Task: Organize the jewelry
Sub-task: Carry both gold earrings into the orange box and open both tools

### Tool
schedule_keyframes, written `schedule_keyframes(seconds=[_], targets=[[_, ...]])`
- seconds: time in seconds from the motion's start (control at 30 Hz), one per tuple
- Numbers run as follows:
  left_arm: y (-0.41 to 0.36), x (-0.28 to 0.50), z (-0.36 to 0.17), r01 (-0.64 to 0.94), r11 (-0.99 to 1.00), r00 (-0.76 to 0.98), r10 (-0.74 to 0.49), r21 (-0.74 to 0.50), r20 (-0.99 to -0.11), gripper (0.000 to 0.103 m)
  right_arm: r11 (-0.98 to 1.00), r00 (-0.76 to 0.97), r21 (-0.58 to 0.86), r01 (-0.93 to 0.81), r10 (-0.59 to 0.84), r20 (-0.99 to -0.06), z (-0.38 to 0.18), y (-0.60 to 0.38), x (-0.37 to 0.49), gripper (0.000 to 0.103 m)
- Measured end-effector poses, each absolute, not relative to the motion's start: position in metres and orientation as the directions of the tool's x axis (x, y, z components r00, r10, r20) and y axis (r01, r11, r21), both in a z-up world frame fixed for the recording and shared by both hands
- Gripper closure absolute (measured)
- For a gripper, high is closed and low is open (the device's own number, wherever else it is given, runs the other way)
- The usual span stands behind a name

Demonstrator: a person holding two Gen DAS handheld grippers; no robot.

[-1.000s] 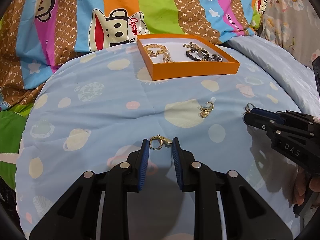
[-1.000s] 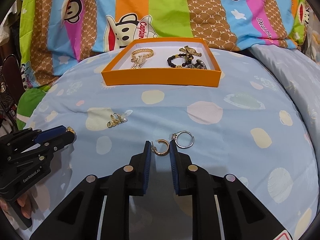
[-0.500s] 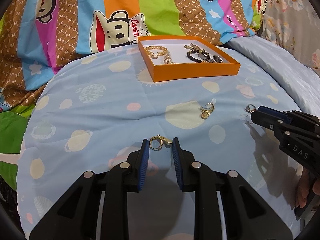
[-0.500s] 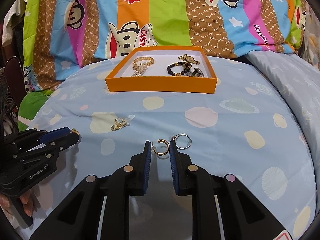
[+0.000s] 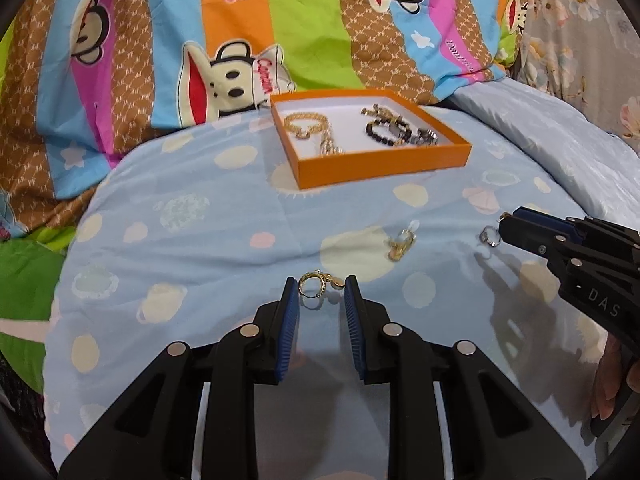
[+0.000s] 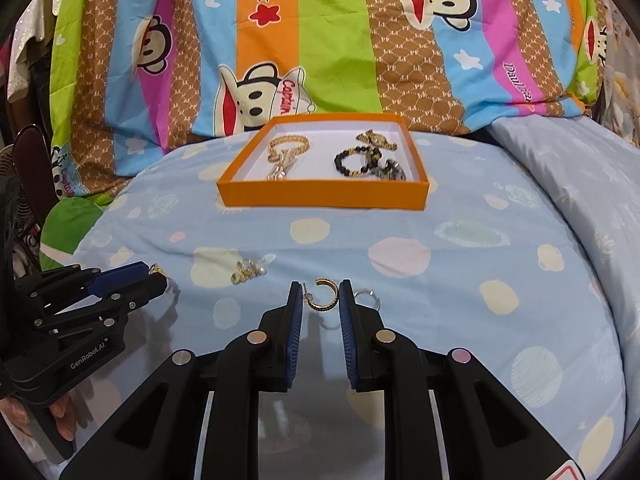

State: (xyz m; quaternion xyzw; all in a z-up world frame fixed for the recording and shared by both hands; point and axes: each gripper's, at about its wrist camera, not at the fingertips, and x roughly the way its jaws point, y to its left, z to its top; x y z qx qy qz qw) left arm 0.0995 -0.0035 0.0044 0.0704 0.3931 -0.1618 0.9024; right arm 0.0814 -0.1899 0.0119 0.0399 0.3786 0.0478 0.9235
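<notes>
Observed left gripper (image 5: 318, 292) pinched shut on a gold charm earring (image 5: 316, 285), with the hoop against one blue pad and the charm against the other. Noted a shadow on the light blue quilt (image 5: 200, 240) directly under the piece, so recorded the earring as raised clear of the fabric.

Observed right gripper (image 6: 320, 296) likewise clamped narrow on a gold hoop earring (image 6: 322, 298), caught at the fingertips with its open side facing away from the tool. Noted a faint shadow on the quilt beneath it.

Found a silver ring (image 6: 366, 297) lying on the quilt just beside the outer face of the right gripper's right-hand finger. Could not tell whether ring and finger touch.

Found a small cluster of gold earrings (image 6: 248, 270) on the quilt between the two tools, ahead of both sets of tips and gripped by neither.

Located an orange box (image 6: 320, 196) well ahead of both grippers, open-topped, flat on the quilt. Counted inside it a gold bracelet (image 6: 288, 146) towards the left and a dark bead bracelet (image 6: 356, 162) towards the right, beside further pieces too tangled to separate.

Recorded a striped monkey-print blanket (image 6: 340, 40) beyond the box. Sighted fingers (image 6: 60, 412) of the person's hand at the left tool's handle.
</notes>
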Motion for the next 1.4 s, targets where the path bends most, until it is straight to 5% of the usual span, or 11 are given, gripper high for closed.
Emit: schedule_keyframes(seconds=[0.8,1.4], targets=[[-0.041,0.229,0.055,0.283,0.959,0.727,-0.228,-0.019,-0.647,0.08,0.988,0.754,0.153,-0.03,0.123,-0.645,0.05,-0.219,0.211,0.086],[-0.069,0.325,0.02,0.247,0.969,0.681,-0.193,-0.027,-0.707,0.08,0.983,0.7,0.182,-0.027,0.148,-0.699,0.01,-0.211,0.318,0.086]])
